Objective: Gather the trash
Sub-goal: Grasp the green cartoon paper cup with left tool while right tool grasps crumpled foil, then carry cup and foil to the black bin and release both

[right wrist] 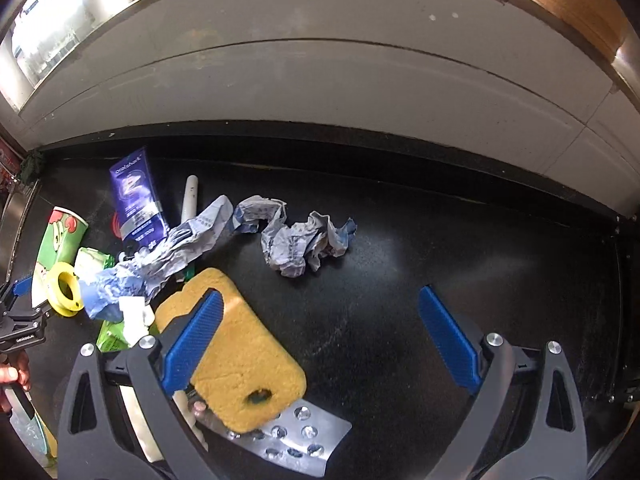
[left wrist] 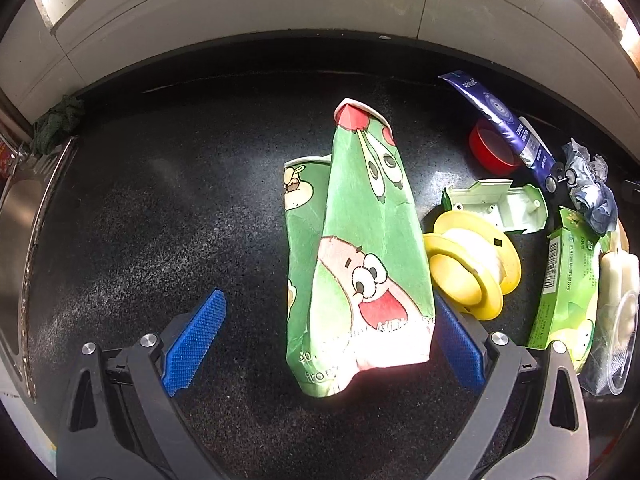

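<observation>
Left wrist view: left gripper has its blue pads spread wide, straddling the near end of a flattened green paper cup lying on the black countertop; pads look apart from the cup on the left side, and on the right the pad sits just beside or against it, cannot tell which. A second green cup lies partly under the first. Risk, as a judgement: closing here could catch only the top cup, or the crushed paper could fold and slip out; the right pad is also just beside the yellow spool, which could get nudged or pinched along. Clutter to the right: pale green plastic tray piece, red lid, purple toothpaste tube, crumpled wrapper, green carton. A steel sink is at the left edge. Right wrist view: right gripper also has its fingers wide apart and grips nothing; its left pad hangs over a yellow sponge, which rests on a blister pack. Crumpled paper lies farther out, well apart from the pads. Reaching it means passing over the sponge, which could get dragged.
</observation>
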The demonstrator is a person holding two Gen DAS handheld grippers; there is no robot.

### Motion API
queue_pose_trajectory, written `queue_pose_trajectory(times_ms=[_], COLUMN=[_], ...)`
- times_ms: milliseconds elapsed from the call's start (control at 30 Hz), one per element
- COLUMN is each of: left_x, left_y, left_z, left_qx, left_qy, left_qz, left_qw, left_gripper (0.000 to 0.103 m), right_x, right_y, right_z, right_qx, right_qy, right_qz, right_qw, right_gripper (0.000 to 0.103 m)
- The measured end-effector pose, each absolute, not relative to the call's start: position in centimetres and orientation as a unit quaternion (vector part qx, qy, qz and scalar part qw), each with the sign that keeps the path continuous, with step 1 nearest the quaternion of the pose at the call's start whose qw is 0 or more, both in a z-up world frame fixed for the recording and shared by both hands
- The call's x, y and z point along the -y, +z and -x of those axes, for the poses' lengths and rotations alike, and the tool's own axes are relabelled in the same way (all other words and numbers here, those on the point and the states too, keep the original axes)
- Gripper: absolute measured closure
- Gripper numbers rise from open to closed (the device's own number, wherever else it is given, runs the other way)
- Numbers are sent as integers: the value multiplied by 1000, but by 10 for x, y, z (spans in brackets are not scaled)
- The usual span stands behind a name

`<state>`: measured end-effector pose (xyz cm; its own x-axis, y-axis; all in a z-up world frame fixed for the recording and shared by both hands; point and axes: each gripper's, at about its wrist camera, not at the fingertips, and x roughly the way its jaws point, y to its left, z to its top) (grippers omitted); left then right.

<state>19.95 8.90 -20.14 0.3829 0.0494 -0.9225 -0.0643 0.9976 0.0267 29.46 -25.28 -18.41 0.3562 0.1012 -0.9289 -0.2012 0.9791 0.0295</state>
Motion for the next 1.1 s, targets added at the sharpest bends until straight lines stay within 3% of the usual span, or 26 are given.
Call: queue_pose_trajectory(times_ms=[100, 200, 300, 367, 767, 1100], left_x=[-90, -90, -93, -92, -89, -62], left_y=[-204, -208, -209, -207, -151, -107], left_z=[-204, -208, -212, -213, -181, -94], left_qx=[-548, -551, -550, -553, -522, -494], left_qy=[27, 23, 21, 21, 41, 33], left_qz=[-1, -3, 0, -2, 10, 9], left_qw=[836, 834, 835, 833, 852, 869], left_gripper=[9, 24, 39, 45, 46, 47], right_x=[246, 241, 236, 235, 230, 225], right_y=[-201, -213, -214, -211, -137, -80], right_z=[-315, -328, -332, -330, -268, -162], right_qx=[-571, -581, -579, -581, -532, -495], right_qy=[91, 90, 87, 99, 116, 147], right_qz=[49, 46, 58, 48, 49, 59], right_qw=[814, 808, 808, 807, 837, 854], right_gripper=[17, 24, 57, 64, 67, 67])
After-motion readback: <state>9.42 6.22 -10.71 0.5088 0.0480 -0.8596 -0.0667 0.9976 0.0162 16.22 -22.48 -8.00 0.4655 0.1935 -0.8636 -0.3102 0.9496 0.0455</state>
